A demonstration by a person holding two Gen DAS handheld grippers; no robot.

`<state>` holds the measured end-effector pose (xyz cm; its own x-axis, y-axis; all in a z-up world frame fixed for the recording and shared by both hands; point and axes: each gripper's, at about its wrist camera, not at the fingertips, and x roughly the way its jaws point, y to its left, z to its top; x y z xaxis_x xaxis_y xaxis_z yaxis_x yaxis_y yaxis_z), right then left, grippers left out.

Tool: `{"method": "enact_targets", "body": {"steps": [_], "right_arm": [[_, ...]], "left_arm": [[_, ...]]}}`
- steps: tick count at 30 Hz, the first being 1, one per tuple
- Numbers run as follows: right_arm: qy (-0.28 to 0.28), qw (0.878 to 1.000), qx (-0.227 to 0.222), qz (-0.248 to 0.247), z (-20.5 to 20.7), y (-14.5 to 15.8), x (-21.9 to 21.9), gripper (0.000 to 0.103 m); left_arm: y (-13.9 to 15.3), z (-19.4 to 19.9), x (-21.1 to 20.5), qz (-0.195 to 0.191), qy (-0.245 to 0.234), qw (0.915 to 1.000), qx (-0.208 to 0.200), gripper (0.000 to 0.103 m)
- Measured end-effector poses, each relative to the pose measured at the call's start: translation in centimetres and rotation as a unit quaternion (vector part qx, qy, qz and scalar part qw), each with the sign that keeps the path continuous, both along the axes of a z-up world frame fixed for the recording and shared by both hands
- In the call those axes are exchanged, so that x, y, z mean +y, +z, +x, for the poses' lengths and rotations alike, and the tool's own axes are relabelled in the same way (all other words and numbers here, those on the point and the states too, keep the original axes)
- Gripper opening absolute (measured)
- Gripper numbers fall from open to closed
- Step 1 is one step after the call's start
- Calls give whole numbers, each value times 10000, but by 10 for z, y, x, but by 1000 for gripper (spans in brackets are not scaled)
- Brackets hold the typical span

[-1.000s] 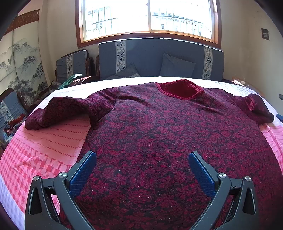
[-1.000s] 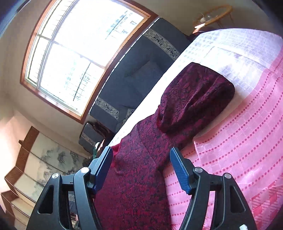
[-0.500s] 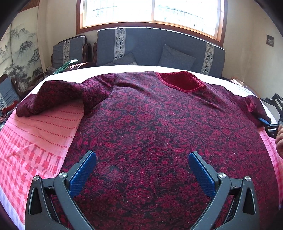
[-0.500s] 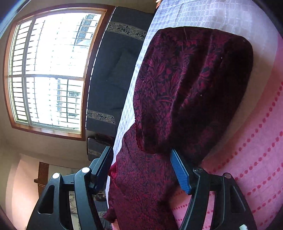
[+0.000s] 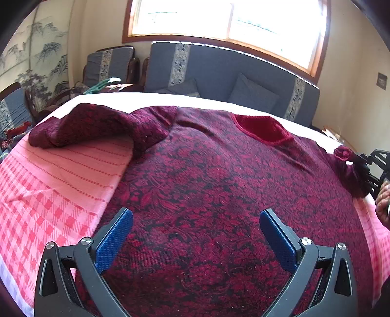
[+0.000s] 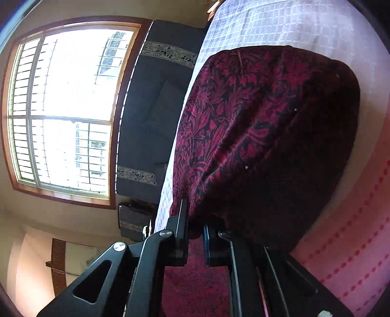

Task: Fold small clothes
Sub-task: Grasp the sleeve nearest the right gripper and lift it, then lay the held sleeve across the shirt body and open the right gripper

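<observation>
1. Left wrist view: the left tongs [image 5: 196,234] stand wide open, blue pads [image 5: 114,240] apart, with nothing between them.
2. Below and ahead of them the top [image 5: 219,195], dark red with a flower pattern, lies spread flat on the pink checked cloth [image 5: 48,190] that covers the table.
3. Its red collar [image 5: 262,129] lies far ahead of the left tongs, a little to their right.
4. One sleeve [image 5: 85,129] stretches out ahead and to the left of them, rumpled, resting on the cloth.
5. The other sleeve end is bunched at the far right, where the right tongs [image 5: 368,168] reach it; a hand [image 5: 384,202] shows at the frame edge just beside them.
6. Beyond the table stand a blue sofa [image 5: 231,70] and a window [image 5: 226,22].
7. Right wrist view: this camera is rolled on its side, so the window [image 6: 61,109] stands at the left of the frame.
8. The right tongs [image 6: 195,234] have just been closing and are now narrow, pinching a fold of the sleeve [image 6: 256,134] between the pads.
9. From the pinch the sleeve bulges up and ahead of the tongs, over the pale part of the cloth [image 6: 292,22].
10. To the right of the tongs the cloth is pink with dotted rows [image 6: 360,231].
</observation>
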<state>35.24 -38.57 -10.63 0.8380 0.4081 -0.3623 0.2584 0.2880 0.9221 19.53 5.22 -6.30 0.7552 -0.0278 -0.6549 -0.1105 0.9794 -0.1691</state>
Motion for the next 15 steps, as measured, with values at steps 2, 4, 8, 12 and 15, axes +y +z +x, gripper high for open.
{"method": "enact_targets", "body": {"steps": [2, 4, 8, 12, 15], "right_arm": [[387, 9990, -241, -41, 10, 19, 35, 10], [775, 9962, -408, 42, 22, 30, 77, 10], [1517, 9865, -499, 354, 46, 29, 168, 10], [2086, 9756, -372, 580, 64, 14, 249, 10], [2343, 9692, -229, 725, 74, -3, 292, 10]], "left_arm": [[8, -8, 14, -32, 459, 9984, -330, 103], [9, -10, 30, -70, 883, 9952, -417, 103], [2, -5, 57, -311, 1432, 9891, -169, 103], [-5, -3, 73, -495, 1737, 9835, 26, 103], [-10, -4, 81, -676, 1900, 9794, 109, 103]]}}
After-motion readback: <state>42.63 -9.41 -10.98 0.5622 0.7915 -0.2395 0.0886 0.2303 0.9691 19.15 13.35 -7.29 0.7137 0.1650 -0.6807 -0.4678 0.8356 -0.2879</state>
